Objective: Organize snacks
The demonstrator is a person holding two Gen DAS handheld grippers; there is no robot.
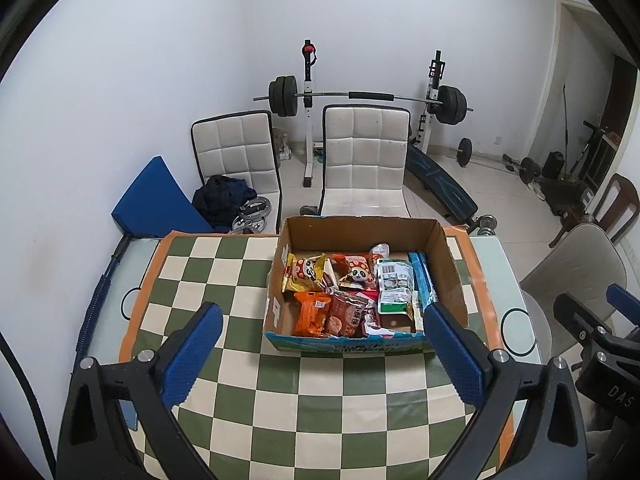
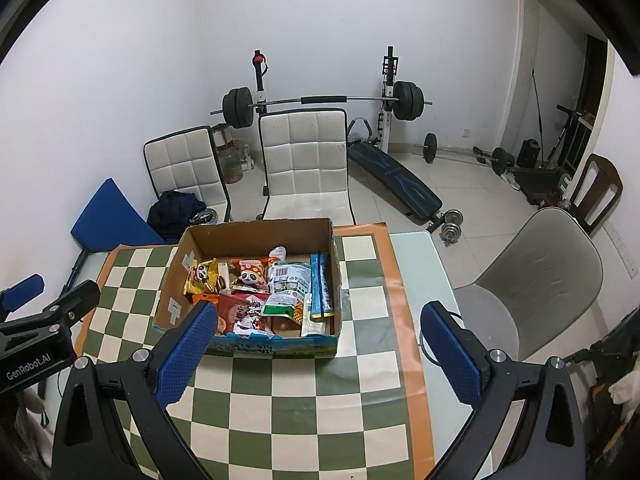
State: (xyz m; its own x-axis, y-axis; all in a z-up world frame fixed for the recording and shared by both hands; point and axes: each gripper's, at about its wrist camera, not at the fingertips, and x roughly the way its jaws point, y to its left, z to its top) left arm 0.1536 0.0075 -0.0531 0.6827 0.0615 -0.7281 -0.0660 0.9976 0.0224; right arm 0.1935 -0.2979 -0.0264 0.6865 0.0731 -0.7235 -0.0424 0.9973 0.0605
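Your left gripper (image 1: 324, 350) hangs over the checkered tablecloth (image 1: 320, 412) in the lower half of its frame, jaws spread wide and holding nothing; its blue pads (image 1: 192, 354) flank the near end of the cardboard box (image 1: 362, 234), which sits at frame centre. Your right gripper (image 2: 318, 354) is in the same condition, jaws wide and empty, low in its own frame, with the box up and left of centre and the left-hand pad overlapping the box's near left corner in that view. You can see each gripper from the other's camera: the right one at the right edge of the left view, the left one at the left edge of the right view. The snacks lie loose inside the box: a yellow panda packet (image 1: 304, 272) at the far left, an orange panda packet (image 1: 357, 272) beside it, a green-and-white pouch (image 1: 395, 286) to the right, a long blue packet (image 1: 423, 280) against the right wall, and an orange packet (image 1: 313, 314) and a red-brown packet (image 1: 346, 314) along the near edge. Beyond the table stand two white padded chairs (image 1: 366, 148), with a barbell rack (image 1: 368, 96) at the wall.
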